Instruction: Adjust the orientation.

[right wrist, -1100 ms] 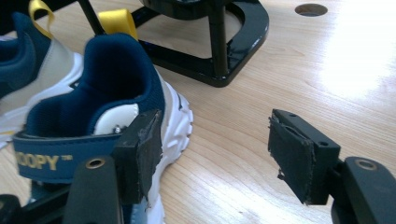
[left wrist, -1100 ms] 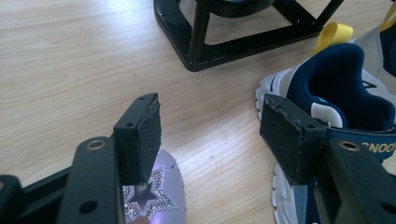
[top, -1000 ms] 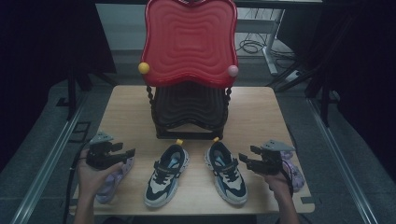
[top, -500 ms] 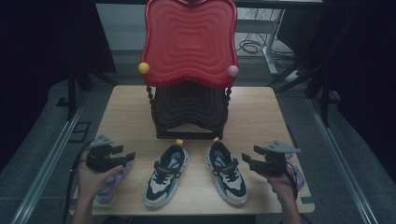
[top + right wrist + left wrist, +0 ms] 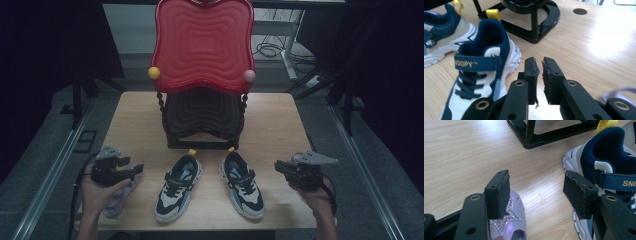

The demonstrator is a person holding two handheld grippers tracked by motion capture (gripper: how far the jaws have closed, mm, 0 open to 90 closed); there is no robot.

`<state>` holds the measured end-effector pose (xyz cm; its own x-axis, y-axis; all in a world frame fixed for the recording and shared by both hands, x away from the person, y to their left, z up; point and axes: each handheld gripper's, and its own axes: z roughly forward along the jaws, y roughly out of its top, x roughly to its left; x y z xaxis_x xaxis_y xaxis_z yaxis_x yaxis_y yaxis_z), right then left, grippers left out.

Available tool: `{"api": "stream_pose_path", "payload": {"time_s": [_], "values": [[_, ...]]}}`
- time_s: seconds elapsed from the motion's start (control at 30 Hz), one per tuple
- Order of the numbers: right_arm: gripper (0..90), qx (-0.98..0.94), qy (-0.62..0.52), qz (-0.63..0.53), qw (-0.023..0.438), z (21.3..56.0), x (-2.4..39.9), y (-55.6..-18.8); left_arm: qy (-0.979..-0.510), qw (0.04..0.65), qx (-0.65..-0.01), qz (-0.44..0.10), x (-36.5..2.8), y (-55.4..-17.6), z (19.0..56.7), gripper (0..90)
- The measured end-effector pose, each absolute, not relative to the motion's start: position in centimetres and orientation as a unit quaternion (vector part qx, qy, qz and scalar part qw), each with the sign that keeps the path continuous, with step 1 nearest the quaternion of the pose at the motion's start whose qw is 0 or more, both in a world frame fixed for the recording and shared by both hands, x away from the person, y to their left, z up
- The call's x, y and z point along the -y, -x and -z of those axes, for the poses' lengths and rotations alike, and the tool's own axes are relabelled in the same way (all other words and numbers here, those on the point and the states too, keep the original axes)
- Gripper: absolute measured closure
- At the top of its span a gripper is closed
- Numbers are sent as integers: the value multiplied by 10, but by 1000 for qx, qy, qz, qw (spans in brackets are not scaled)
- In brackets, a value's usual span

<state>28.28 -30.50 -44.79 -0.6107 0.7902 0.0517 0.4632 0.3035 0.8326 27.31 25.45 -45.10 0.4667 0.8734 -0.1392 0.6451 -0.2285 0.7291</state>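
- I am counting two blue and white sneakers, two purple shoes, one small chair and one table (image 5: 280, 120).
- The left sneaker (image 5: 177, 192) and the right sneaker (image 5: 243, 184) are sitting side by side in the middle of the table, in front of the chair (image 5: 202, 75) with its big red back.
- Both sneakers are lying long-ways from me toward the chair. Their heels, with yellow loops, are pointing at the chair and their toes are pointing at me, a little spread apart.
- One purple shoe (image 5: 120, 197) is lying under my left gripper (image 5: 136, 170), near the left edge of the table. Its star is showing beside the pad in the left gripper view (image 5: 505, 220).
- The other purple shoe (image 5: 616, 93) is peeking out by my right gripper (image 5: 278, 166).
- My left gripper is staying where it was, with its jaws wide apart and nothing between them.
- My right gripper's jaws have just been closing. They are almost together now, with only a thin gap and nothing between them.
- My right hand (image 5: 317, 197) is sitting a bit higher and farther from the right purple shoe than before.
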Motion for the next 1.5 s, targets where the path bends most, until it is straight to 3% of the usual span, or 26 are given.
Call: {"api": "stream_pose_path", "payload": {"time_s": [0.33, 0.63, 1.5], "values": [[886, -776, -411, -440, 190, 440, 337, -258, -768, 373, -495, -160, -251, -269, 450, 385], [892, -749, -452, -438, 206, 444, 381, -242, -769, 372, -494, -163, -248, -269, 450, 385], [894, -745, -526, -352, 209, 489, 427, -255, -779, 366, -484, -156, -241, -268, 454, 385]]}}
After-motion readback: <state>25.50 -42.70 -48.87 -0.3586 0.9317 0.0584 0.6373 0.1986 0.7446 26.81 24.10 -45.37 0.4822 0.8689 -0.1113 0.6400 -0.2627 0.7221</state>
